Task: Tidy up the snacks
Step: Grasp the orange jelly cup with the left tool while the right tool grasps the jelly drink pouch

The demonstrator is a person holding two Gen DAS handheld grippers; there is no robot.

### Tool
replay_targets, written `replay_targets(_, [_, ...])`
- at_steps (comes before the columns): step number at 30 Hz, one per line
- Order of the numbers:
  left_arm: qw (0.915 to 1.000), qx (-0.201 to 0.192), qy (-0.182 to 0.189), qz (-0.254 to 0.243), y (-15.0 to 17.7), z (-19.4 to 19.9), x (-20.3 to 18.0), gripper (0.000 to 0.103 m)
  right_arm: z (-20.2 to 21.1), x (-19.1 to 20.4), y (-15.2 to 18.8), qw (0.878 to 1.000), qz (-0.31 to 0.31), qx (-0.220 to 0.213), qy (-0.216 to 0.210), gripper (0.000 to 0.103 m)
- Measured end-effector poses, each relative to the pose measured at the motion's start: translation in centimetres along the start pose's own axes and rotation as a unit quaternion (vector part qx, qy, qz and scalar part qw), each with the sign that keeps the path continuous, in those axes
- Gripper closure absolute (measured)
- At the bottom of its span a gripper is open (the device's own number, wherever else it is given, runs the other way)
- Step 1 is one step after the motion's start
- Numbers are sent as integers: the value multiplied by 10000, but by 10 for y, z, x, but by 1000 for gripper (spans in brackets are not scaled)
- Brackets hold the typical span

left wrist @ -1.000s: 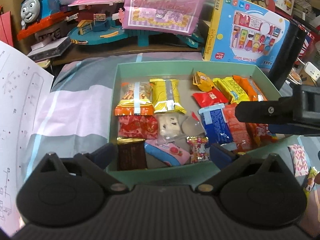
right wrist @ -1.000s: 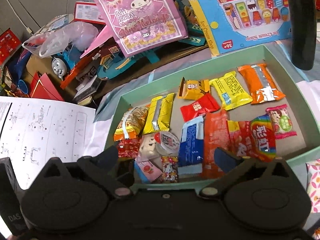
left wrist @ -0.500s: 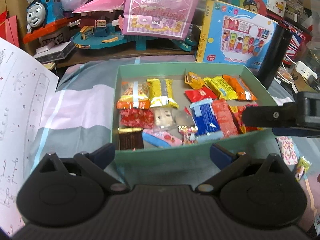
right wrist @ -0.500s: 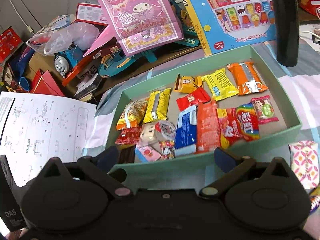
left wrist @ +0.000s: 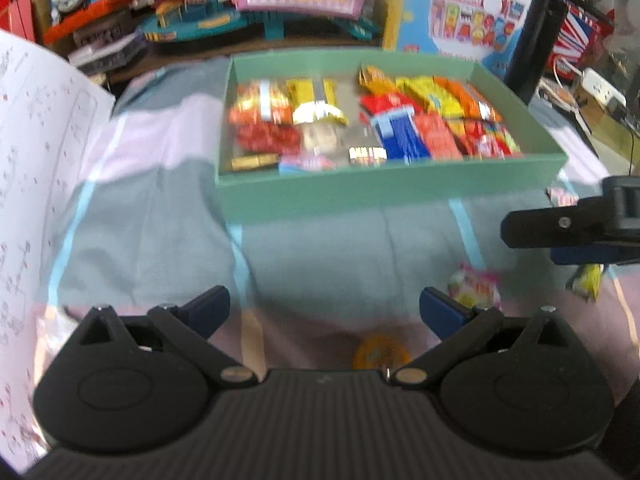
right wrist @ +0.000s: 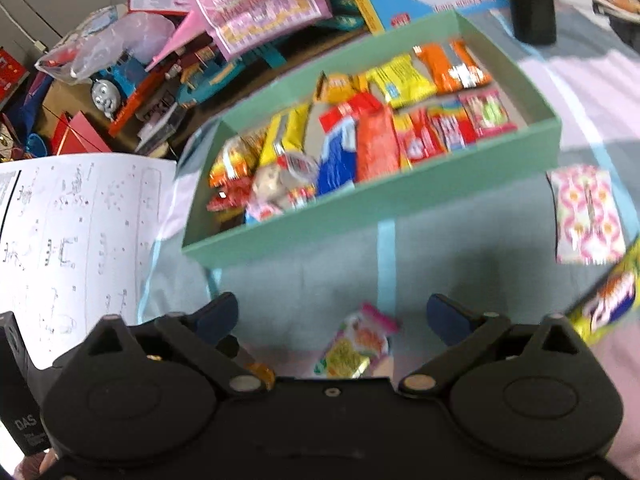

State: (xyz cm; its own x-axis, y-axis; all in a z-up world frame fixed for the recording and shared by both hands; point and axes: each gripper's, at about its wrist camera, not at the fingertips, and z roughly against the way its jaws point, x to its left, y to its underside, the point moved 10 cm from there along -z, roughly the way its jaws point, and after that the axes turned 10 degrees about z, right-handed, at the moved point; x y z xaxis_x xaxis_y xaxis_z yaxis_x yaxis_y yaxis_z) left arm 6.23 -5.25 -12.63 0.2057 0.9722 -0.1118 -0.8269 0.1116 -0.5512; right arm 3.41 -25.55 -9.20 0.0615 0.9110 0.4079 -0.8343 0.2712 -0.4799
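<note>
Left wrist view: the left gripper [left wrist: 324, 310] is hanging spread and empty over the striped cloth [left wrist: 328, 240], the green box [left wrist: 384, 194] of snacks lying beyond. Right wrist view: the right gripper [right wrist: 332, 316], jaws just narrowing yet apart, is hovering above a small pink-green packet [right wrist: 356, 344]; a pink patterned packet [right wrist: 586, 212] is lying beside the box.

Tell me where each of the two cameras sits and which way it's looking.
Left wrist: on the left gripper, angled down toward the green box; its open fingers show, the right gripper's finger at the right edge.
Right wrist: on the right gripper, angled down over a small snack packet between its open fingers, which have just been closing.
Shared: box, white paper sheet.
</note>
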Motion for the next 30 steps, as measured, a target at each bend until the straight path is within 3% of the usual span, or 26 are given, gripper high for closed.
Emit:
replay_targets(1, [10000,66,16,-14,6,-1,0,0,-2,-1,5,10000,-3,78,-9,18])
replay_targets(3, [9997,207,59,-86,19,-4,-1,0,-6,-2,15,9998,-5,221,-29,43])
replay_targets(6, [9991,347,74,-253,37,-7,-6,2,-14,-1,30,9989,58,472,-8,60])
replay_targets(10, [9978,527,262,-313,51,-11,-14,33,-24,-1,46,9969,-46,784,-82,61])
replay_targets(15, [9985,367,157,-361,48,-16,-11,59,-33,1,49,9960,-40,885,-81,61])
replay_targets(25, [9992,226,-4,334,27,-22,42,55,-54,18,28,9966,413,641,313,61])
replay_targets(30, [9991,172,58,392,25,-23,48,54,-63,39,32,9871,1350,513,694,59])
